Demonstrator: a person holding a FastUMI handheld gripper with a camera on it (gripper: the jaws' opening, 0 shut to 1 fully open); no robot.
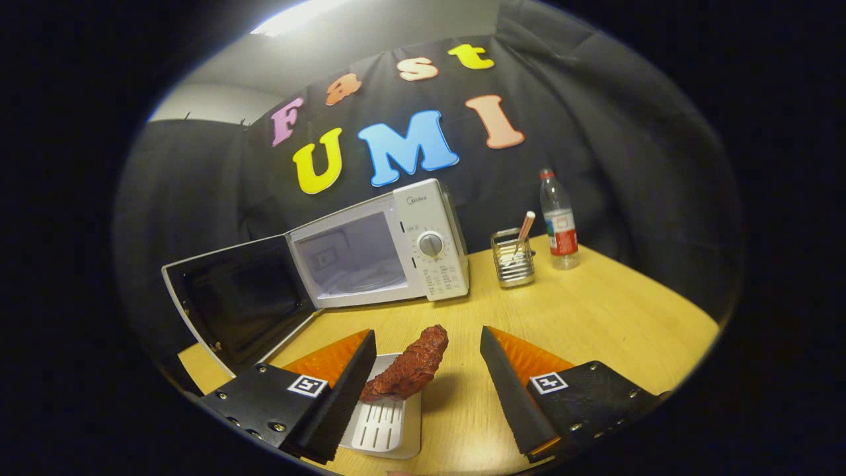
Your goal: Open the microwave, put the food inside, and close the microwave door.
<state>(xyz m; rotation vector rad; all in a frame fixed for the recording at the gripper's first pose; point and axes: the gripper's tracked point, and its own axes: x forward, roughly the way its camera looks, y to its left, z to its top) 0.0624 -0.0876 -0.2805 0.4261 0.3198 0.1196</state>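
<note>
The white box-shaped microwave (383,248) stands on the wooden desk (595,317) with its door (238,297) swung wide. In front of the microwave, a reddish-brown lumpy piece of food (408,367) rests on a white slotted tray (386,416). The gripper (426,380) is spread, with the food nearer one finger. Centre the fingers on the food, then pinch gently.

A water bottle (559,221) stands beside a metal holder (512,258) on the table (615,324).

Rough, knobbly food (408,367) on smooth plastic tray (390,430); matt wood table (595,317).
</note>
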